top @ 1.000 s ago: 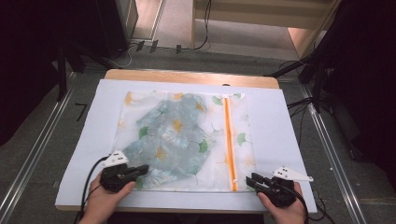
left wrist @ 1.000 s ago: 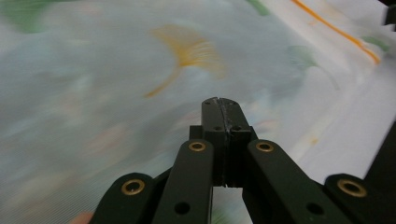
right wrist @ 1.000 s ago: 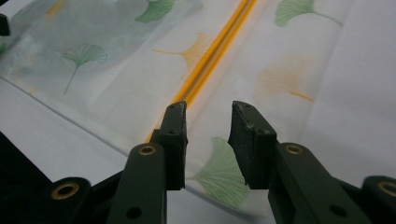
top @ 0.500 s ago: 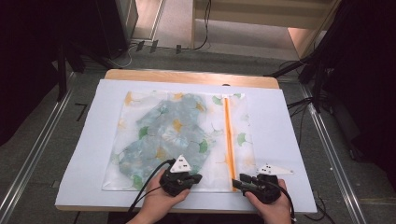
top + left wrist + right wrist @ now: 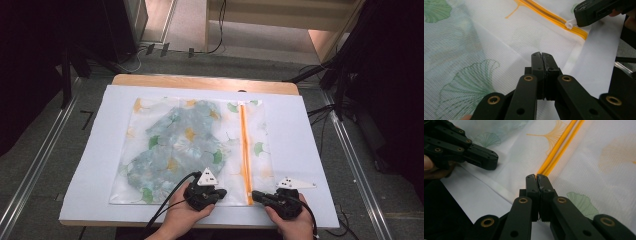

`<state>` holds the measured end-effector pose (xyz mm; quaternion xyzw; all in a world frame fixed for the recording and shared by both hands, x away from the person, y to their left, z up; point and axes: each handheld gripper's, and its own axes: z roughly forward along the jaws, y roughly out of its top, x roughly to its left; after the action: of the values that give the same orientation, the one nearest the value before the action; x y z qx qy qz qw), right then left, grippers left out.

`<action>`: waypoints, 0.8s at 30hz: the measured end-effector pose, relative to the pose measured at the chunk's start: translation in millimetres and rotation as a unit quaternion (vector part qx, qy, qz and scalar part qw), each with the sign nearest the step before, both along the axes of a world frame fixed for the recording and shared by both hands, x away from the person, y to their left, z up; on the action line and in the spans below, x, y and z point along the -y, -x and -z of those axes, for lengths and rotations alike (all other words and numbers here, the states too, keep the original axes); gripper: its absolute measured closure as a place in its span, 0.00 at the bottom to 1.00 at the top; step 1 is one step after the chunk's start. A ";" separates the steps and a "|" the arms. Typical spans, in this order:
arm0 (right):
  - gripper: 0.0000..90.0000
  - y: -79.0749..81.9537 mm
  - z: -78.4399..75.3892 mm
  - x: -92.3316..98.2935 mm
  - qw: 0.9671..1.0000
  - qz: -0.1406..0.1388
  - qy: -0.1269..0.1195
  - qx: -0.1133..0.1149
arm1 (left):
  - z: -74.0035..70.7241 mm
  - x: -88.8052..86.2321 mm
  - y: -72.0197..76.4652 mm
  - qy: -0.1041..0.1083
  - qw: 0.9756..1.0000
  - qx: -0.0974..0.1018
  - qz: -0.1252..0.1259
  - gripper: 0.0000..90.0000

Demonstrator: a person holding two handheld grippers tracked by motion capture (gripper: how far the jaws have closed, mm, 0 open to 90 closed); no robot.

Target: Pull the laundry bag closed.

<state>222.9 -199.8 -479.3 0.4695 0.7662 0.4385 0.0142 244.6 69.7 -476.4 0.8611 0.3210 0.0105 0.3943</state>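
— Mesh everywhere, isn't it? What is that flat thing on the white-covered surface?

— It's a translucent white mesh zip bag printed with green and orange ginkgo leaves, lying flat in the middle of the surface, with a crumpled blue-grey cloth showing through it. An orange zip runs from far to near along its right part.

— And the person's two hands?

— Both are at the near edge. The left tongs sit on the near hem of the bag, just left of the zip's near end. Seen along them in the left gripper view, the left tongs have their jaws pressed flat together over the mesh; whether they pinch any fabric I can't tell.

— The right one?

— The right tongs point leftward at the zip's near end. They have just been closing, and in the right gripper view the right tongs are drawn together at the end of the orange track. In the left gripper view their tip touches the small white zip pull.

— Are they holding it?

— I can't tell.
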 end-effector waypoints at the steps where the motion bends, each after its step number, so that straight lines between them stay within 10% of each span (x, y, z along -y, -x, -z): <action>1: 1.00 0.7 -1.1 -1.0 1.000 0.000 -0.001 0.003 | -0.2 1.3 0.0 -0.001 1.000 -0.001 0.000 1.00; 24: 1.00 1.6 -6.0 -14.4 0.998 -0.006 0.018 0.052 | 4.2 24.9 1.4 0.018 0.999 -0.011 0.026 0.98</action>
<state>221.4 -185.4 -473.3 0.4406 0.7750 0.4490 0.0598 243.2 44.8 -480.6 0.8621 0.3023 -0.0148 0.4065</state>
